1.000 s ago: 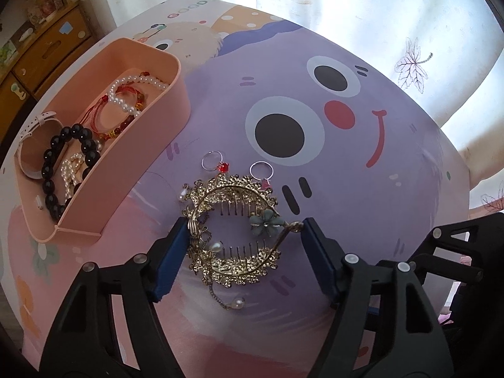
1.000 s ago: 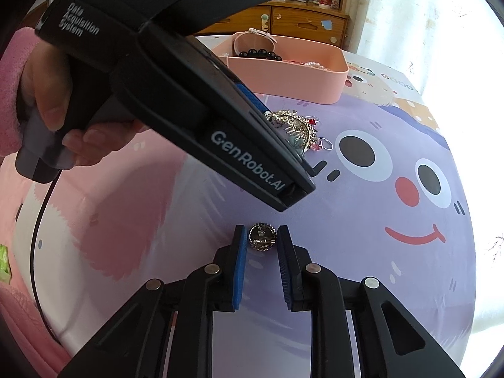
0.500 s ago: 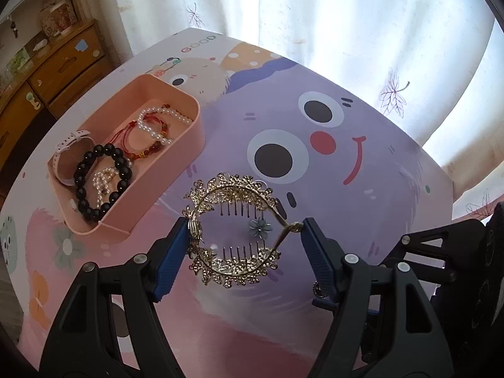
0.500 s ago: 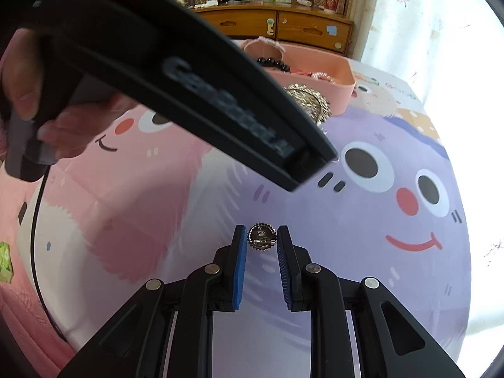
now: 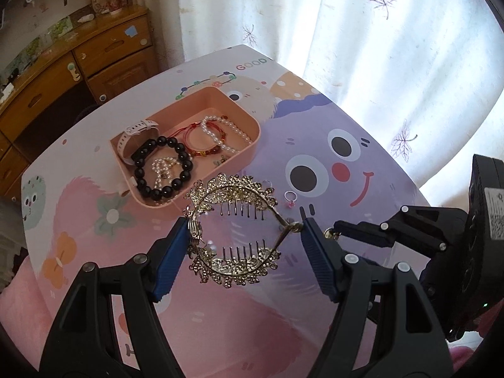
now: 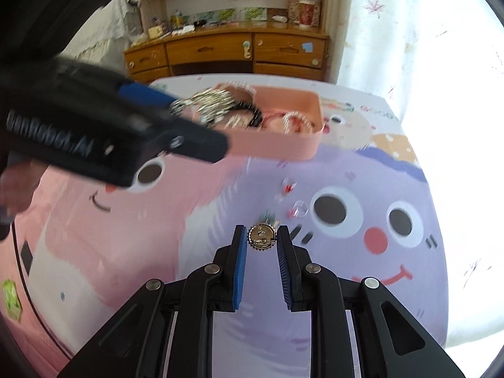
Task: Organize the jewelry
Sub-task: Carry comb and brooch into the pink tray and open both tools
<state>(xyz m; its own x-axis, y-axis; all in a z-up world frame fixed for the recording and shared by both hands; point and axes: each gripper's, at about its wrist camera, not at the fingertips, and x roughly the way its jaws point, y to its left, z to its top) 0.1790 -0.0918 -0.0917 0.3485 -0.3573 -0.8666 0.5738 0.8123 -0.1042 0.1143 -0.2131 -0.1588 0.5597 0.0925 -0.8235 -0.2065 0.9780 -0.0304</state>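
Note:
My left gripper is shut on an ornate gold hair comb, gripped at both ends by the blue pads and held in the air just in front of the pink tray. The tray holds a black bead bracelet, pearl strands, a red cord bracelet and a white watch. My right gripper is shut on a small round gold brooch, lifted off the cloth. In the right wrist view the comb appears blurred over the near end of the tray. Two rings lie on the cloth.
A cartoon-print tablecloth covers the table. A wooden dresser stands beyond the table's far edge, and a white curtain hangs along one side. A small teal flower piece lies on the cloth beyond the brooch. A hand holds the left tool at the left edge.
Both grippers have risen. The gold comb has left the cloth and moved toward the pink tray, leaving the two rings behind. The brooch stays held as it rises.

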